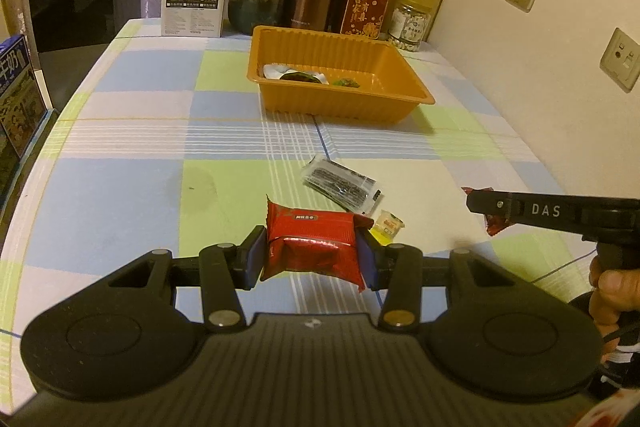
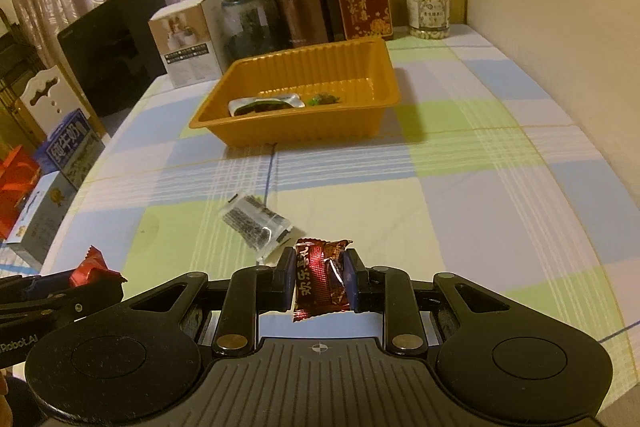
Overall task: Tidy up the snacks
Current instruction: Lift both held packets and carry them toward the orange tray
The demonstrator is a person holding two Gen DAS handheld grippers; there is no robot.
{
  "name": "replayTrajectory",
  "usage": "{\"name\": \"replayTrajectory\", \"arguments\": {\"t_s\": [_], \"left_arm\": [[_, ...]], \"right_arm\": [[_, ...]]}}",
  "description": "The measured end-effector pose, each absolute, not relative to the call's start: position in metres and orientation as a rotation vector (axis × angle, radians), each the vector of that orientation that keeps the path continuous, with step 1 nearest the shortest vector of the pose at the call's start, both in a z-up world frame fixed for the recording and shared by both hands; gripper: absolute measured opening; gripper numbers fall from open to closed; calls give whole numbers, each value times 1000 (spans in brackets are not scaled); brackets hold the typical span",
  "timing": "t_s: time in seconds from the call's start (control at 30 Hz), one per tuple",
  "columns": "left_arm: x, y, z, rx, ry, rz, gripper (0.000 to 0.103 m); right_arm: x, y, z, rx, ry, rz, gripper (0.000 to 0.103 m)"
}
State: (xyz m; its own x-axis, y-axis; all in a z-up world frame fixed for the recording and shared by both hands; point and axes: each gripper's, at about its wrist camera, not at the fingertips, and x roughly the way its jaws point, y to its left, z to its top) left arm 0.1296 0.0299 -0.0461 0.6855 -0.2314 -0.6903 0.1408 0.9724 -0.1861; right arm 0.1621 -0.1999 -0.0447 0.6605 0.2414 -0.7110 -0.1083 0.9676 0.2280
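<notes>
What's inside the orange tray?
The orange tray holds a white-and-dark packet and a small green snack. The near wall hides part of its floor, so more could be there.

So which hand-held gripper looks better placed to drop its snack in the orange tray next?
Probably the right hand-held gripper: its dark red candy faces the orange tray more squarely; either could.
</notes>
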Motion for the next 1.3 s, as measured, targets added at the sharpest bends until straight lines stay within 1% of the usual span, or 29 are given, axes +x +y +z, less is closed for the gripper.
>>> {"name": "replayTrajectory", "arguments": {"t_s": [0.73, 1.3], "left_arm": [[119, 23, -35, -123, 771, -226, 43], [143, 14, -31, -126, 768, -234, 43]], "right_arm": [[145, -209, -29, 163, 805, 191, 25], [159, -223, -29, 177, 801, 180, 25]]}}
